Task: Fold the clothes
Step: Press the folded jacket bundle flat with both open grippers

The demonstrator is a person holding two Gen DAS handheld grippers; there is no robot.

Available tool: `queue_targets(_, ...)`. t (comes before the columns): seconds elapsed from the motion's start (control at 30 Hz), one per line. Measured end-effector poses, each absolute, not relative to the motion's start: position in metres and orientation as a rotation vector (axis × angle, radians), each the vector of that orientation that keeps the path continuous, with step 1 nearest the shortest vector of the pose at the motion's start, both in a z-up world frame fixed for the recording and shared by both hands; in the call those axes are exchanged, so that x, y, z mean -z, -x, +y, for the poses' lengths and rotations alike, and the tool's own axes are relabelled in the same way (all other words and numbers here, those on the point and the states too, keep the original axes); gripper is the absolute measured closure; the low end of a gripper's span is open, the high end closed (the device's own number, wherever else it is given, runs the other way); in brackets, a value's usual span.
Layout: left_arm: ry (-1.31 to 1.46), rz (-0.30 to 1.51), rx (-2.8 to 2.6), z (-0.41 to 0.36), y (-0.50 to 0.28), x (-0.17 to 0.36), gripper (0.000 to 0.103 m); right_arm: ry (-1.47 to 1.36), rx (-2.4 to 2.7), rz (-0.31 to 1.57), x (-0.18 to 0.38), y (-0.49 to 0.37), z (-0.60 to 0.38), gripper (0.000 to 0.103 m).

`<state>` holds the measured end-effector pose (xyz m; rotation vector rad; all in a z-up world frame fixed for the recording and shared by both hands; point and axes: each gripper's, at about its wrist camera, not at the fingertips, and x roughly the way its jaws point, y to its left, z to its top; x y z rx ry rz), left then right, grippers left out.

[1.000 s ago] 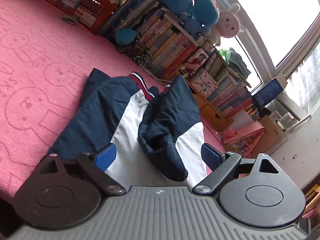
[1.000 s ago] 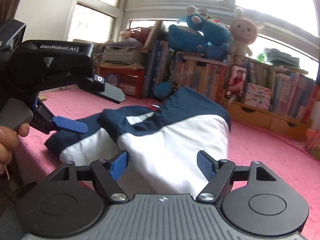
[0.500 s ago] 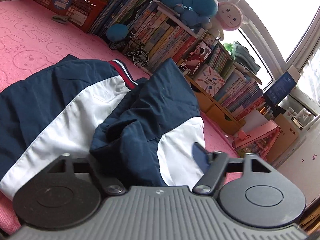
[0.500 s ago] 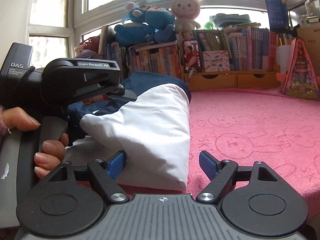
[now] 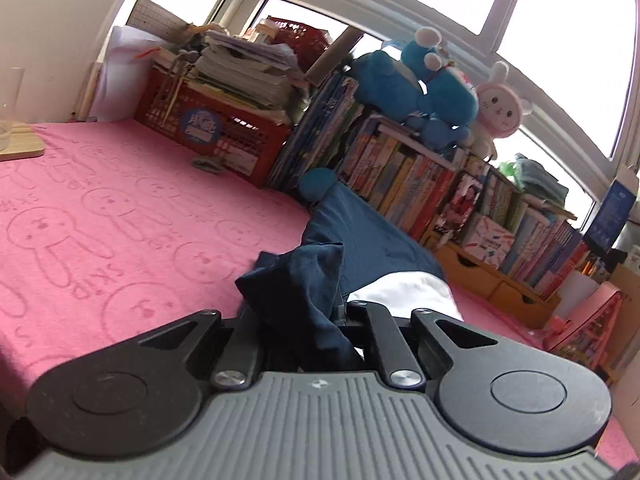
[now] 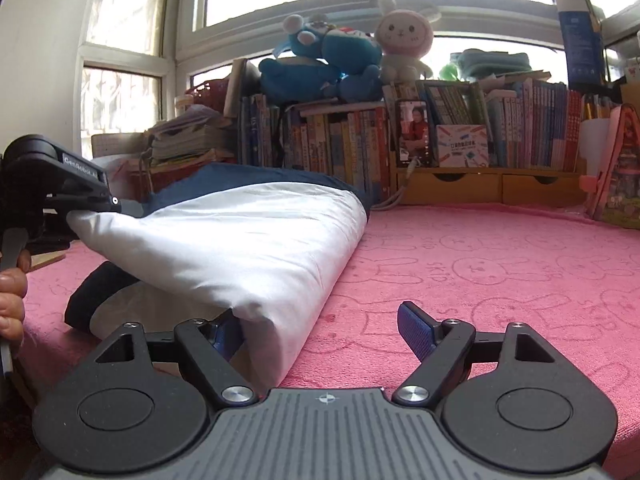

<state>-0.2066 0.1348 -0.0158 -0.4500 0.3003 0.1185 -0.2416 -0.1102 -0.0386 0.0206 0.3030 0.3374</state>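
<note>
On the pink bunny-print surface [image 6: 500, 264] before the bookshelf [image 6: 440, 128], our left claw [image 5: 316, 320] has just closed on the navy-and-white jacket [image 6: 240, 240], lifting its edge. Our right claw [image 6: 320, 330] stands apart around the hem, so the fold can start.

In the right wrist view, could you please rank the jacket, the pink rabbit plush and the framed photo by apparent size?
1. jacket, though nearness to the camera inflates it
2. pink rabbit plush
3. framed photo
</note>
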Motion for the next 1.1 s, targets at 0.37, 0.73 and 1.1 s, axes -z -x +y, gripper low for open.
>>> queue_targets(0.37, 0.126, 0.318, -0.209, 0.128, 0.22, 0.042, 0.075, 0.005, -0.382, 0.353, 0.047, 0.234, -0.1, 0.059)
queue_targets(0.73, -0.055, 0.335, -0.504, 0.15, 0.229, 0.042, 0.068, 0.045, -0.43, 0.325, 0.045, 0.24, -0.093, 0.077)
queue_targets(1.1, -0.409, 0.216, 0.171, 0.079, 0.274, 0.009, 0.057, 0.027, -0.455, 0.322, 0.042, 0.235, -0.096, 0.08)
